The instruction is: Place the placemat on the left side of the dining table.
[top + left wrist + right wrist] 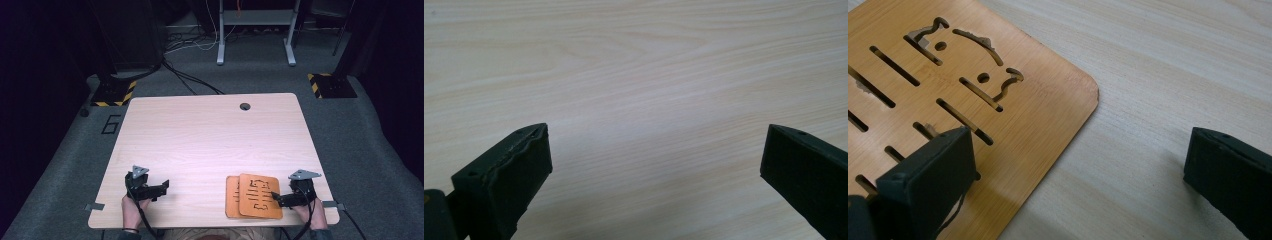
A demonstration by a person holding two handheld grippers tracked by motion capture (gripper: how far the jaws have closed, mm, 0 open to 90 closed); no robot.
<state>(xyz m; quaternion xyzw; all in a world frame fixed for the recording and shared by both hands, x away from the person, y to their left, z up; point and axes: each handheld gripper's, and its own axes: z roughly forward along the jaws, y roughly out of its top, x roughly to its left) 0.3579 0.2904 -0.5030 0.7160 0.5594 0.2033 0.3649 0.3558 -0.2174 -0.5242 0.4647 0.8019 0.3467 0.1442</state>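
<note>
Two wooden boards (pixel 259 196), stacked w/ cutouts, sit at desk (pixel 210 145) front-right. We see right gripper (pixel 278 198) jaws apart, straddling the top board's edge; left gripper (pixel 161 187) jaws apart over bare desk.

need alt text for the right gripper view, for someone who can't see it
An orange-brown wooden board with cut-out slots and curved shapes lies flat on a pale wood table, its rounded corner near the middle of the picture. The open right gripper has one black jaw over the board and the other over bare table, holding nothing.
</note>
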